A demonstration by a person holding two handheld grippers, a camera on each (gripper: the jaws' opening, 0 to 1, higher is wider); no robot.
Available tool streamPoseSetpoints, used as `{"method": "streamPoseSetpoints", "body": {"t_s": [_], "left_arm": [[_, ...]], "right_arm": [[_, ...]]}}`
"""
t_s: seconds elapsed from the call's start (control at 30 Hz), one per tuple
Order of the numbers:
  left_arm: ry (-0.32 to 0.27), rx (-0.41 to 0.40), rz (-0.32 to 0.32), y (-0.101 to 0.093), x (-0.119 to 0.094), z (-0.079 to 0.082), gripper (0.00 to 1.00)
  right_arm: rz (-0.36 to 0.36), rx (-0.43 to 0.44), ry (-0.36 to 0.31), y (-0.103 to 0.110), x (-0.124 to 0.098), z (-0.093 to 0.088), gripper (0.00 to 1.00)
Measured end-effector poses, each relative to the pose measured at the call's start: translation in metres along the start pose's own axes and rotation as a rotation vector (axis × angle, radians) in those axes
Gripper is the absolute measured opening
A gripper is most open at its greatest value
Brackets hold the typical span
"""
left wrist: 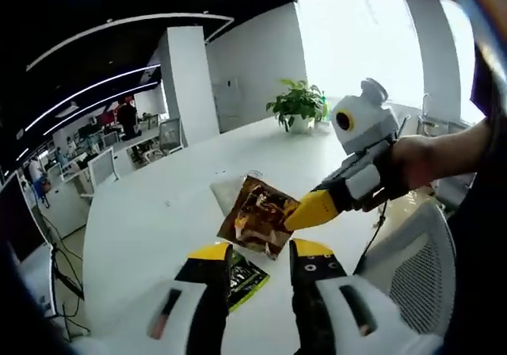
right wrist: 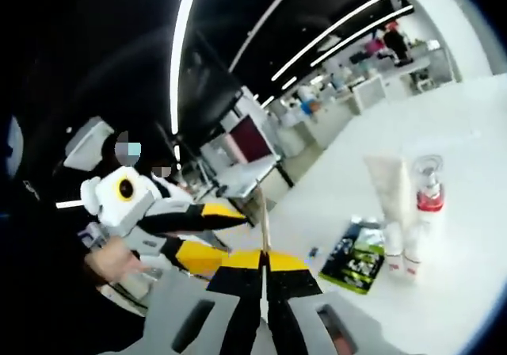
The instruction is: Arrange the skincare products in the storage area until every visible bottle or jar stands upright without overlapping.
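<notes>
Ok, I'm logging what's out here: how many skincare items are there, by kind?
Flat packets: 2, the brown packet held in the right gripper and the green packet lying flat
White tube: 1
Red-collared bottle: 1
Total: 4

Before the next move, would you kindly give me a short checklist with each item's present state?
1. Right gripper shut on the brown sachet: ok.
2. Left gripper open and free: ok.
3. Green packet upright: not ok, it lies flat on the white table.
4. White tube and red-collared pump bottle upright: ok.
5. Tube and bottle apart, not touching: cannot tell.
</notes>
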State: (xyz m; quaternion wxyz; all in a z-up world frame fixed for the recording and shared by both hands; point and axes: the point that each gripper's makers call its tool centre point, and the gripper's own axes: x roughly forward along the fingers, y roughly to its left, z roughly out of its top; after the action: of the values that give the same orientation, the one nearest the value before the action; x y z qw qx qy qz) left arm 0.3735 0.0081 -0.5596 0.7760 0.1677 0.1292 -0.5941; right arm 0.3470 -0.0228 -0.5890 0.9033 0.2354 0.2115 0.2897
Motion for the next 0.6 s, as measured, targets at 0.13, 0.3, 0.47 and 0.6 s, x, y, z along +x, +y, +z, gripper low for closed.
{"method": "streamPoseSetpoints", "body": {"t_s": [0.13,0.3,0.47,0.6], "left_arm": [[-0.025,-0.052,-0.181,-0.004,-0.008,0.013,0.34],[0.004,-0.056,-0.326,-0.008,-0.014,0.013,0.33],[0.056,-0.074,-0.412,-0.013,-0.014,0.003,0.3],[0.057,-0.088,-0.444,-0.015,-0.013,0.001,0.22]], "right_arm": [[0.086,-0.06,0.083,0.012,0.001,-0.006,0.0],[0.172,-0.129,0.129,0.027,0.0,-0.002,0.0],[0.258,-0.146,0.147,0.04,-0.003,0.002,0.0],[0.271,-0.157,0.168,0.04,-0.003,0.002,0.0]]}}
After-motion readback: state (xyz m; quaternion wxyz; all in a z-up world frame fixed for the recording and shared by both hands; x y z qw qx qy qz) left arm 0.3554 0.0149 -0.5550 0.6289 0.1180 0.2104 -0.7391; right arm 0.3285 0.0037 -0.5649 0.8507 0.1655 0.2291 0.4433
